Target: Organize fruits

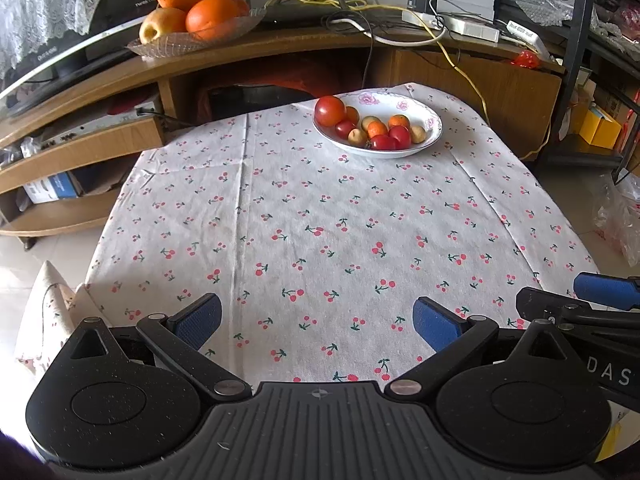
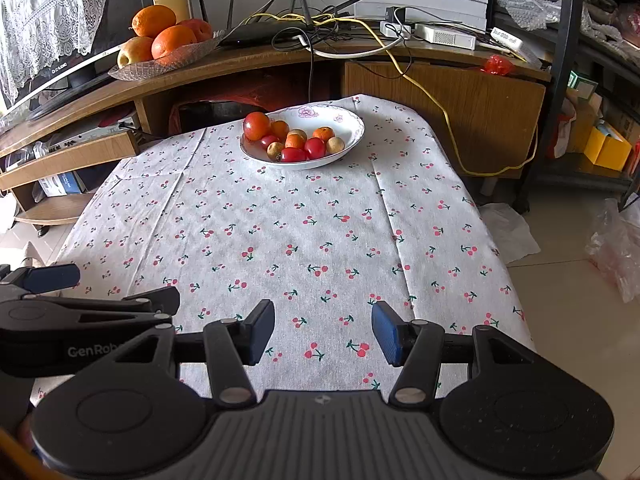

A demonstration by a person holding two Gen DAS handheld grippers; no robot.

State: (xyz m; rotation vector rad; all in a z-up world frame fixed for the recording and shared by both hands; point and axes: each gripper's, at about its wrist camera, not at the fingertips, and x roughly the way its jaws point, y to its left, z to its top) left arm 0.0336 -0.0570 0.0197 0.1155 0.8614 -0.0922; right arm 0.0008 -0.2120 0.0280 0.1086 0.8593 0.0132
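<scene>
So we've got the white ceramic bowl (image 1: pixel 434 130) as our anchor here, shallow and round with little pink flowers painted on the rim, sitting at the far end of a table covered in a slightly creased, cherry-print cloth (image 1: pixel 304 220). The fruits (image 2: pixel 296 140) are all piled inside it: one big glossy red tomato (image 1: pixel 329 111) on the bowl's left side, then smaller smooth red ones, a few small orange ones and a couple of dull tan round ones next to it. Well short of the bowl, at the near end of the cloth, our left gripper (image 1: pixel 318 320) hangs with its jaws spread wide and nothing between the textured blue pads (image 1: pixel 434 322). Our right gripper (image 2: pixel 323 330) is just beside it, also parted, a bit narrower, and empty. Behind the bowl there's a curved wooden shelf unit (image 2: pixel 440 92), and up on it to the bowl's left sits a cut-glass dish (image 1: pixel 192 44) with big dimpled oranges (image 1: pixel 210 16) and a yellowish apple (image 1: pixel 162 24).
</scene>
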